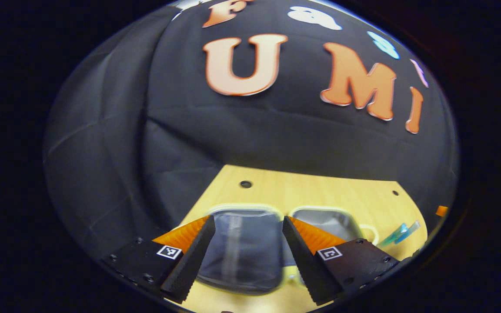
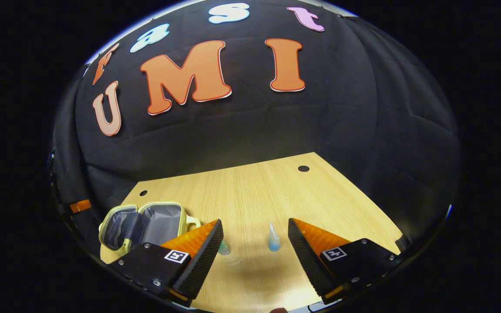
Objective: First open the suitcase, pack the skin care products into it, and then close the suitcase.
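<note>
1. The suitcase [image 1: 244, 248] lies open on the wooden counter [image 1: 320, 191], its grey lining up; the left gripper [image 1: 246, 254] hovers over it, fingers spread, holding nothing.
2. In the right gripper view the suitcase [image 2: 146, 226] sits at nine o'clock of the right gripper [image 2: 255, 254]; its fingers are spread and empty.
3. A blue tube [image 2: 273, 239] stands between those fingers; a green tube [image 2: 224, 248] lies at its nine o'clock.
</note>
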`<state>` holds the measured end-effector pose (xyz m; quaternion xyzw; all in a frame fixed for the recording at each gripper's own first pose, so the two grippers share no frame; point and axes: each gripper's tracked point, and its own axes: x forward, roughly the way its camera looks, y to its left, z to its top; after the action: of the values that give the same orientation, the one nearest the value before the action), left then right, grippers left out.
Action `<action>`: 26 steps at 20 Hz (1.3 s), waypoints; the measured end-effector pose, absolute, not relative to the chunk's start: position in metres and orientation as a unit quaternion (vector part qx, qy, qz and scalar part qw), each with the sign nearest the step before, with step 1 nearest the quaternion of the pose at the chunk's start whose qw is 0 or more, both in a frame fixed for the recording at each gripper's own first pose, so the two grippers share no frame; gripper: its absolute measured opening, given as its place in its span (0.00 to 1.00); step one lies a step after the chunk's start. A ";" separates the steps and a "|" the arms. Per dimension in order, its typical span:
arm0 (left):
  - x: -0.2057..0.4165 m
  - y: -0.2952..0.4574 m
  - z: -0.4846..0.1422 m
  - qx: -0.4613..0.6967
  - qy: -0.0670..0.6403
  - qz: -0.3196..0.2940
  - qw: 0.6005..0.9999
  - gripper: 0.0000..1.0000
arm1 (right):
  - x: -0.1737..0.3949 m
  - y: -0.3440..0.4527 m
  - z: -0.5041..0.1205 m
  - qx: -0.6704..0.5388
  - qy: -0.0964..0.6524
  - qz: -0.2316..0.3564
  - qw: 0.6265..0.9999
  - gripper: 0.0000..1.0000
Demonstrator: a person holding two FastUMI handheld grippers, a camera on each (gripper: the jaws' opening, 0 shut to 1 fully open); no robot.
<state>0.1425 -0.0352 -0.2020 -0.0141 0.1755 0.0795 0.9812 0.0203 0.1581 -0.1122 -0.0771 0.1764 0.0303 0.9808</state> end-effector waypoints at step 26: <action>0.187 -0.421 -0.409 0.088 0.262 -0.069 0.959 0.99 | 0.038 0.010 -0.165 -0.093 0.273 0.033 0.957 0.95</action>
<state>0.1868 -0.4212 -0.4089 0.0877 0.2624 -0.0685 0.9585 0.0377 0.0096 -0.1652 -0.0931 0.2733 0.0333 0.9568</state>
